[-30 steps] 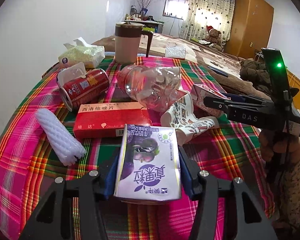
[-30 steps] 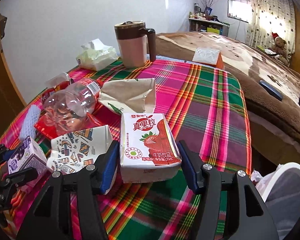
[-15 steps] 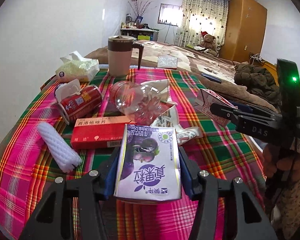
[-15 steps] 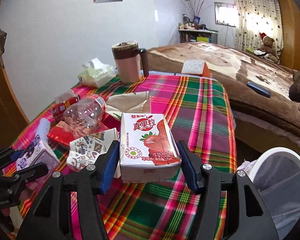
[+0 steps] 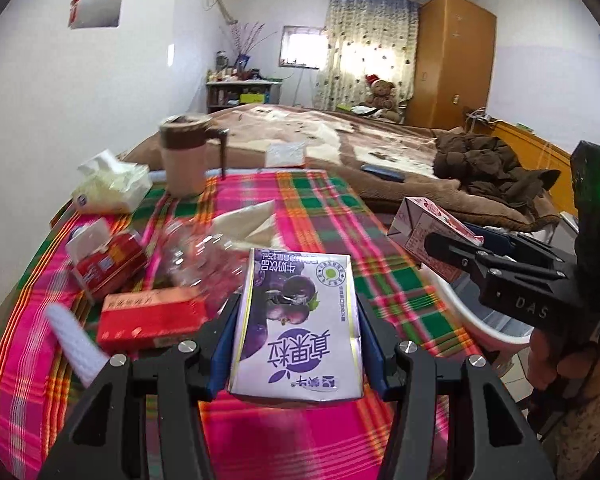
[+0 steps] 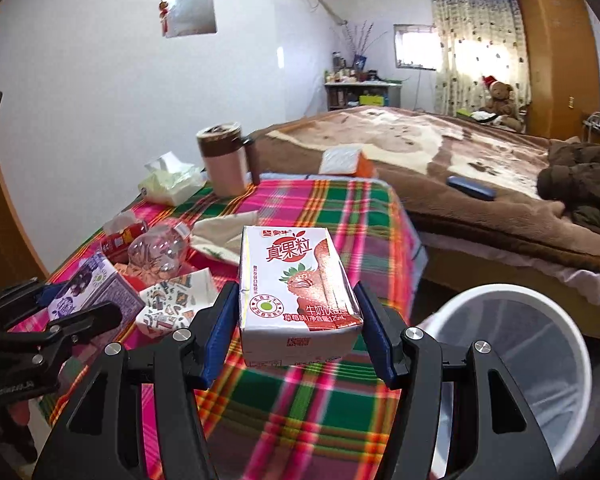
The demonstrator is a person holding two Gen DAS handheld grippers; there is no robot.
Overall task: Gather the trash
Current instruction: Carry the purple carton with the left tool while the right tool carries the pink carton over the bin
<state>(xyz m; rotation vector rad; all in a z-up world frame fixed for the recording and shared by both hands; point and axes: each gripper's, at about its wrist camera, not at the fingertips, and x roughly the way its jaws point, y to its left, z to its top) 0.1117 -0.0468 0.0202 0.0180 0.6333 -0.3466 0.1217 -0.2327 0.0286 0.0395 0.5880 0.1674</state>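
My left gripper (image 5: pixel 296 340) is shut on a purple milk carton (image 5: pixel 296 320), held above the plaid table (image 5: pixel 340 216). My right gripper (image 6: pixel 298 320) is shut on a strawberry milk carton (image 6: pixel 296 288), lifted near the table's right edge. A white trash bin (image 6: pixel 512 360) with a plastic liner stands on the floor just right of it. In the left wrist view the right gripper (image 5: pixel 440 240) shows at the right with its carton (image 5: pixel 424 220). On the table lie a clear bottle (image 6: pixel 158 250), a red can (image 5: pixel 108 260), a red box (image 5: pixel 152 318) and a patterned crumpled cup (image 6: pixel 176 304).
A brown-lidded mug (image 6: pixel 224 160) and a tissue pack (image 6: pixel 172 180) stand at the table's far edge. White foam netting (image 5: pixel 74 338) lies at the left, a paper bag (image 6: pixel 226 232) mid-table. A bed (image 6: pixel 460 184) with a brown blanket lies beyond. A hand (image 5: pixel 556 360) grips the right tool.
Both grippers rose and pulled back from the table with their cartons, so the table items look smaller. The white bin has come further into the right wrist view.
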